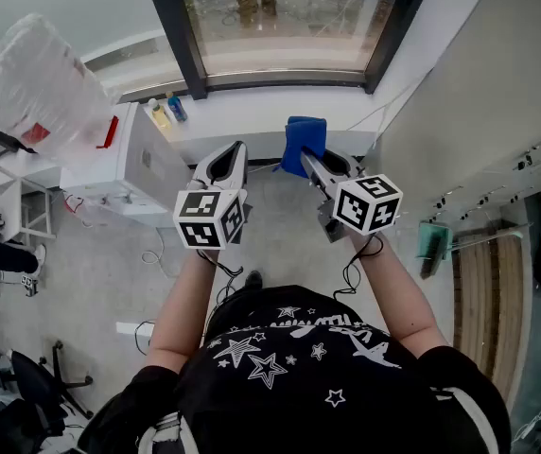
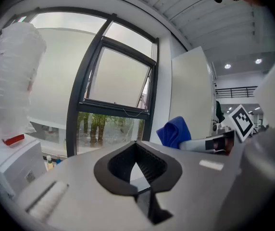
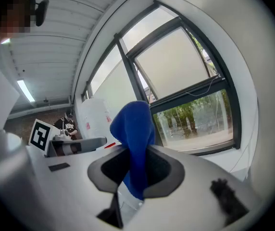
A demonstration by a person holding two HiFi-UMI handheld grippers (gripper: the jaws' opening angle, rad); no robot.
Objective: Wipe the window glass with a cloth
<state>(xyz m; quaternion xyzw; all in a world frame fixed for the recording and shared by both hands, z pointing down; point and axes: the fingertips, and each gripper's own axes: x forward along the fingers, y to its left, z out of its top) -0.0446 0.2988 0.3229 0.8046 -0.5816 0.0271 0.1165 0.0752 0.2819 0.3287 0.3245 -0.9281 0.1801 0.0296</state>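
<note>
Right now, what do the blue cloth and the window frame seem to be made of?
Blue cloth: soft fabric, perhaps microfibre, with a matte finish; it folds and droops limply where it is pinched. Window frame: probably painted or coated metal, dark with a smooth satin look and thin, straight bars; plastic cannot be ruled out.

Black short-sleeved T-shirt (image 1: 299,372), white star print across the back. Left gripper (image 1: 238,149) and right gripper (image 1: 310,159): pale grey shells, black ribbed pads (image 2: 152,166) lining the jaws. Each bears a white cube with black square markers: left cube (image 1: 210,218), right cube (image 1: 367,203). Thin black cables (image 1: 223,272) hang beneath both.
</note>
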